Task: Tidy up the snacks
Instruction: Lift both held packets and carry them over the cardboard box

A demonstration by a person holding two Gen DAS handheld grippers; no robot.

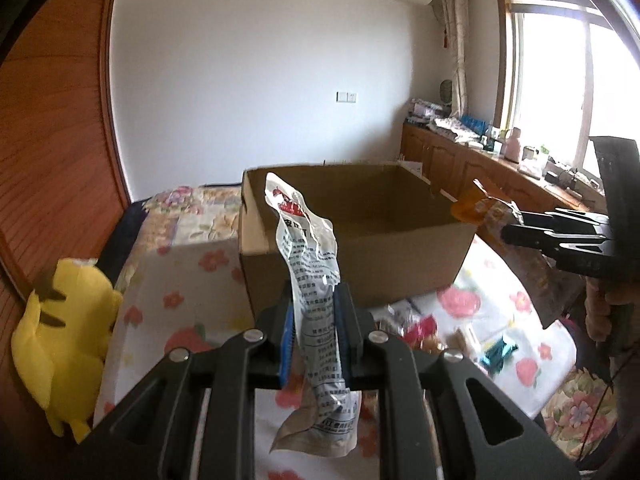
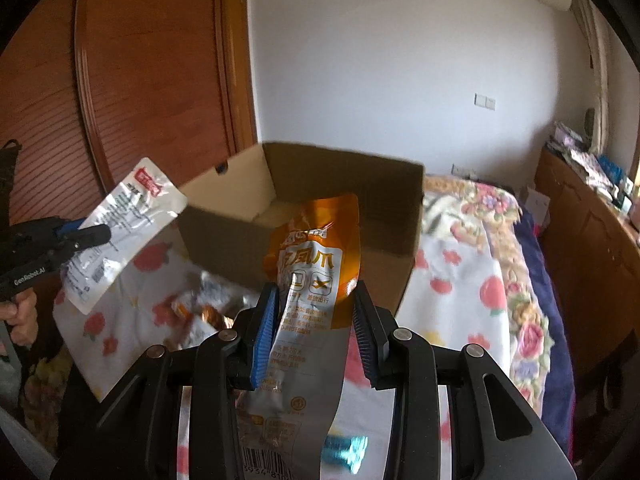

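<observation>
Both hands are loaded and both are aimed at the cardboard box (image 1: pixel 356 220), which sits open-topped on the flowered bedspread (image 1: pixel 188 276) at twelve o'clock from each camera. The left gripper (image 1: pixel 314 320) is clamped on a silver packet (image 1: pixel 308 264), pinching it around the middle so the top stands up toward the box and the bottom hangs loose below the pads. That mid-body hold looks chosen to keep the floppy film from folding over on the way.

Over on the other side, the right gripper (image 2: pixel 316 320) has an orange packet (image 2: pixel 312 256) between its blue pads (image 2: pixel 264 332). The left pad presses the packet's edge; the right pad seems to stand slightly off it, so I'd call it a light, uneven pinch, and whether it's fully tight I can't say. The packet's top leans toward the box mouth.

From the right wrist view, the left gripper shows at nine o'clock, holding its silver packet up in the air, short of the box's near-left corner. More loose snacks (image 2: pixel 200 312) lie in a blurred heap on the bedspread just in front of the box, with a teal wrapper (image 2: pixel 344 450) at six o'clock.

Nothing shows inside the box from here, so my read is an early stage: carry, drop, return for the heap. A yellow plush toy (image 1: pixel 64 344) sits at eight o'clock, out of play.
</observation>
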